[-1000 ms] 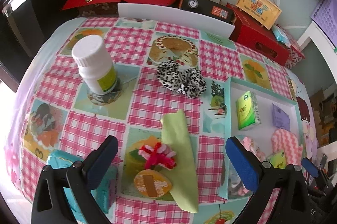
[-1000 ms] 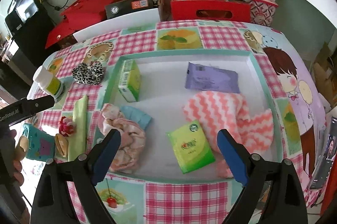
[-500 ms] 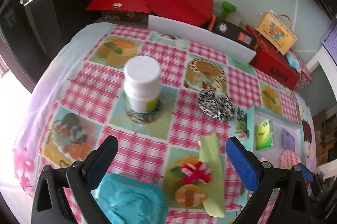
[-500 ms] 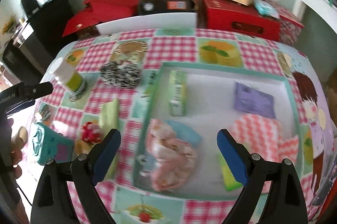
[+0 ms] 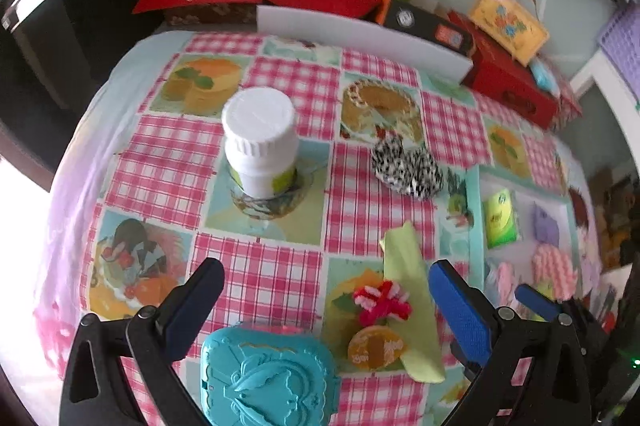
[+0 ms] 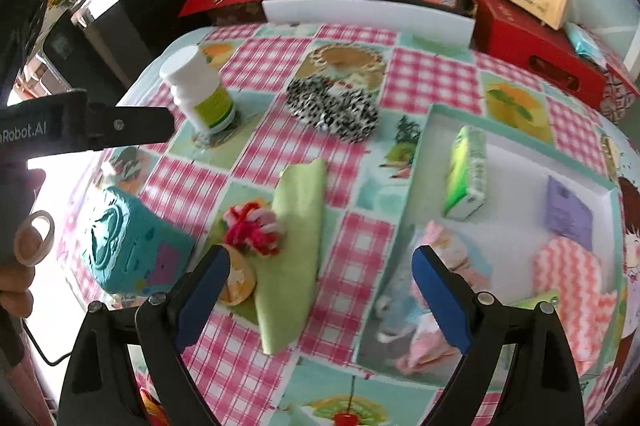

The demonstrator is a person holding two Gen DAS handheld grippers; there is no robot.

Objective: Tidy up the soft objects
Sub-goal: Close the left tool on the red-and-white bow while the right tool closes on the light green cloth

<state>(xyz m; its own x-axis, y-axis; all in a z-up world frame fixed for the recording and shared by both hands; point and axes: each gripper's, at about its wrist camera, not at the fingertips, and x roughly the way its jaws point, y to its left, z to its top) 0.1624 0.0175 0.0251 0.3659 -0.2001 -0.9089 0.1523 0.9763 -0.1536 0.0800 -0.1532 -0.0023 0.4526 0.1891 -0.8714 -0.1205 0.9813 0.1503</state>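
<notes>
I see my left gripper hanging over the near edge of the checked tablecloth, its blue pads spread wide with nothing between them; just below it sits a teal plastic case, which the pads do not touch. My right gripper is just as wide apart and empty, tilted down over the cloth between the loose items and the tray. Still outside the tray, a folded pale green cloth lies lengthwise on the table, and a red and white yarn pompom rests against its left edge, with a small round orange item just in front of that. Farther back, a black-and-white spotted scrunchie sits on its own, near the tray's left wall but apart from it. A white bottle with a green label stands upright to the left of the scrunchie. Inside the tray I can make out a green tissue pack, a purple packet, a pink zigzag cloth and a crumpled pink and blue cloth in the near left corner, partly blurred.
</notes>
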